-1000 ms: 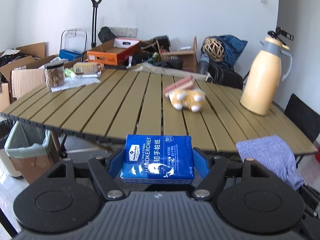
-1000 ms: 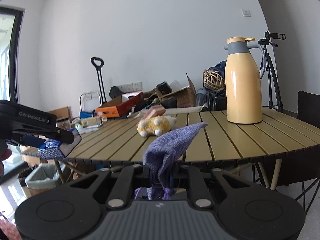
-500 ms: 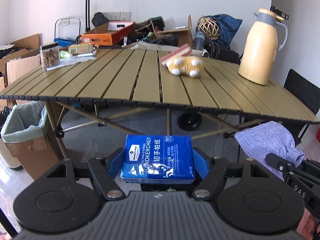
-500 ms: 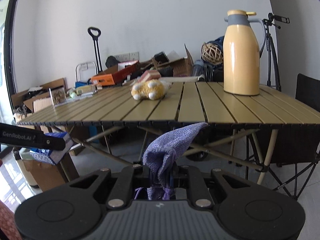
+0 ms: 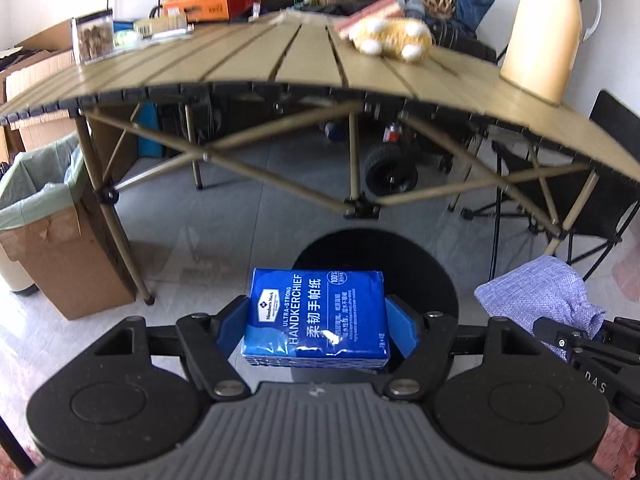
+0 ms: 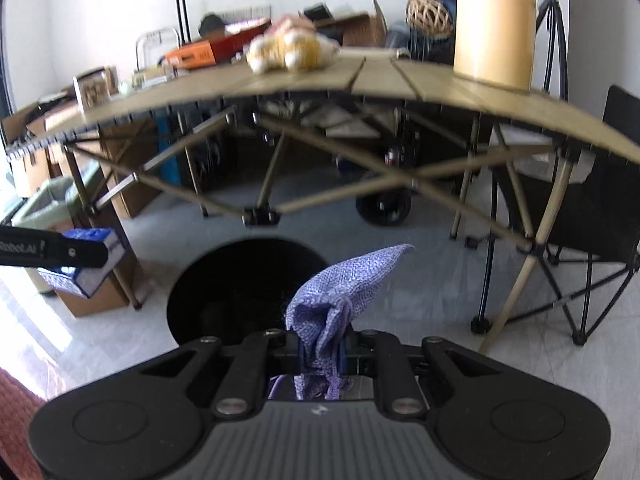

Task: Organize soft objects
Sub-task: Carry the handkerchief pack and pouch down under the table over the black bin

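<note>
A slatted olive table (image 5: 312, 60) on crossed metal legs is seen from below its edge in both wrist views, with grey floor tiles (image 5: 248, 232) spread under it. At the right a black folding chair (image 6: 592, 216) is set beside the table, and at the left a cardboard box lined with a pale green bag (image 5: 44, 216) is placed on the floor just beside a table leg. A round black bin (image 6: 240, 292) is seen on the floor in front of the table, its dark mouth lying directly beyond both tools. On the table's right part a tall yellow jug (image 5: 544, 28) is stood upright, and near the far edge a yellow and white plush toy (image 5: 394, 38) is laid, with a pink striped thing touching it behind. A clear jar (image 5: 93, 36) is stood at the table's left end.

The left hand-held gripper (image 5: 318, 322) is held above the bin, and a blue pack of tissues (image 5: 318, 316) is clamped flat between its blue pads. The right hand-held gripper (image 6: 322, 350) is squeezed nearly closed on a bunched purple cloth (image 6: 340, 288), whose free end is raised up and to the right over the bin's rim. In the left view the cloth is seen just to the right of the tissue pack, apart from it.
</note>
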